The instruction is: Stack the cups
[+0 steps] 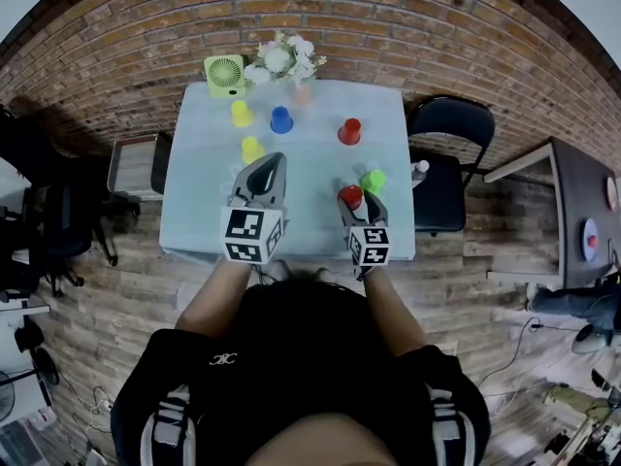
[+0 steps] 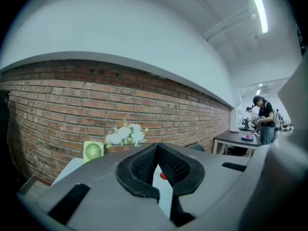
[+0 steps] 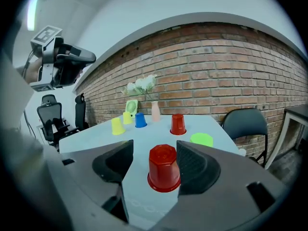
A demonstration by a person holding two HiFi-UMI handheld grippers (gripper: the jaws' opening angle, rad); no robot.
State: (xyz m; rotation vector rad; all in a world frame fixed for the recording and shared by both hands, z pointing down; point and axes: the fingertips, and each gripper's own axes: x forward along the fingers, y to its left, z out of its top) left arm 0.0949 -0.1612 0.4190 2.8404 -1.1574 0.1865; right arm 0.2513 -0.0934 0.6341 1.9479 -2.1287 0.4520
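Note:
Several upturned cups stand on the pale blue table (image 1: 204,212). Nearest me, a red cup (image 3: 164,168) (image 1: 350,195) stands between the jaws of my right gripper (image 3: 154,154) (image 1: 352,202). The jaws are open, and a gap shows on the cup's left side. A green cup (image 3: 201,139) (image 1: 374,180) stands just beyond it to the right. Farther back are a second red cup (image 1: 349,131), a blue cup (image 1: 281,119) and two yellow cups (image 1: 252,149) (image 1: 241,114). My left gripper (image 1: 278,159) (image 2: 158,146) hovers near the closer yellow cup, tips together, holding nothing.
A green fan (image 1: 225,74), white flowers (image 1: 283,58) and a pink vase (image 1: 303,92) line the table's far edge against the brick wall. A black chair (image 1: 446,153) stands at the right, with a dark desk (image 1: 572,202) beyond. A person (image 2: 263,121) stands far off.

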